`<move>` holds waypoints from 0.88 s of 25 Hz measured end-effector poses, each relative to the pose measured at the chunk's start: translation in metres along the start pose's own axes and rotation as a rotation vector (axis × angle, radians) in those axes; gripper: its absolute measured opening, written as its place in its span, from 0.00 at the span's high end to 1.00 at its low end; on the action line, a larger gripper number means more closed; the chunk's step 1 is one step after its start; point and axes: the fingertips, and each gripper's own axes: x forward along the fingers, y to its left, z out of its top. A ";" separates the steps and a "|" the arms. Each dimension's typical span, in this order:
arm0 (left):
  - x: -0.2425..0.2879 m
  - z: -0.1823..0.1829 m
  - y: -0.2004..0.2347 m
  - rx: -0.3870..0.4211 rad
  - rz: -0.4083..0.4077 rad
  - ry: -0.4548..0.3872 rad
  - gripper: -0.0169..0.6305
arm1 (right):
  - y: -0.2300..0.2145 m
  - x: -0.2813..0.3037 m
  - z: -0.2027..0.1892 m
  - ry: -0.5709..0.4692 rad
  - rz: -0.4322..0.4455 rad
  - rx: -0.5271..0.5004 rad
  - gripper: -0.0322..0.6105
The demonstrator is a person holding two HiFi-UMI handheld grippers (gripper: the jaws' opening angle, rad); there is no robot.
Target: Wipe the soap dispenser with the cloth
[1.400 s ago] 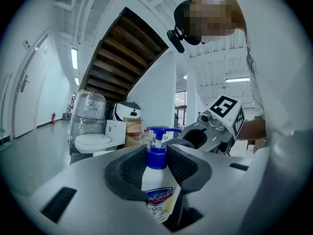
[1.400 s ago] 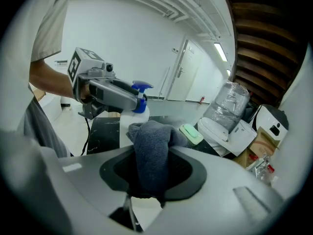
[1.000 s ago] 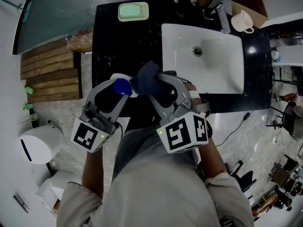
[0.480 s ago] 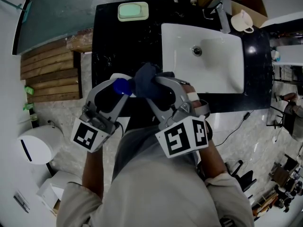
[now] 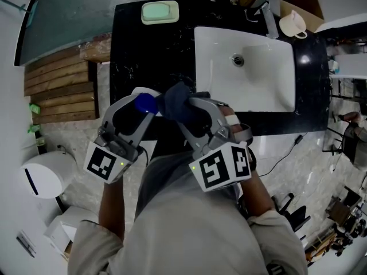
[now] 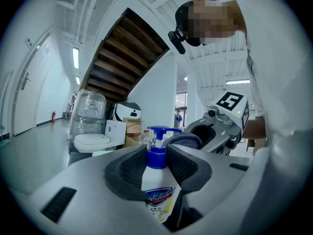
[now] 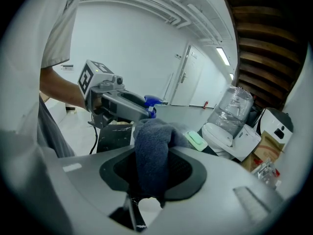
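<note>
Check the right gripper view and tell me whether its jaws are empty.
No, the right gripper is clamped on the folded grey cloth.

Soap dispenser (image 6: 158, 190) — white bottle, blue collar and pump head, printed label — upright at lower centre, neck clamped by the left gripper (image 6: 157, 155). Cloth (image 7: 150, 141) — dark grey-blue, bunched — centre frame, pinched in the right gripper (image 7: 151, 169), just beside the pump head.

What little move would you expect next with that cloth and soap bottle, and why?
Probably a short rub of the cloth across the blue pump head. The left gripper is shut on the soap dispenser at its neck, the right gripper is shut on the cloth, and its bunched end sits right beside the pump.
</note>
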 end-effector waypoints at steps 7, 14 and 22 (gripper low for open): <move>0.000 0.000 0.001 -0.005 0.003 0.000 0.78 | 0.002 0.003 -0.007 0.007 0.016 0.027 0.77; 0.000 0.000 0.000 -0.006 0.003 -0.001 0.78 | 0.003 0.008 -0.017 0.033 0.031 0.048 0.77; 0.000 0.000 0.001 -0.012 -0.002 -0.008 0.78 | 0.006 0.017 -0.027 0.060 0.037 0.043 0.77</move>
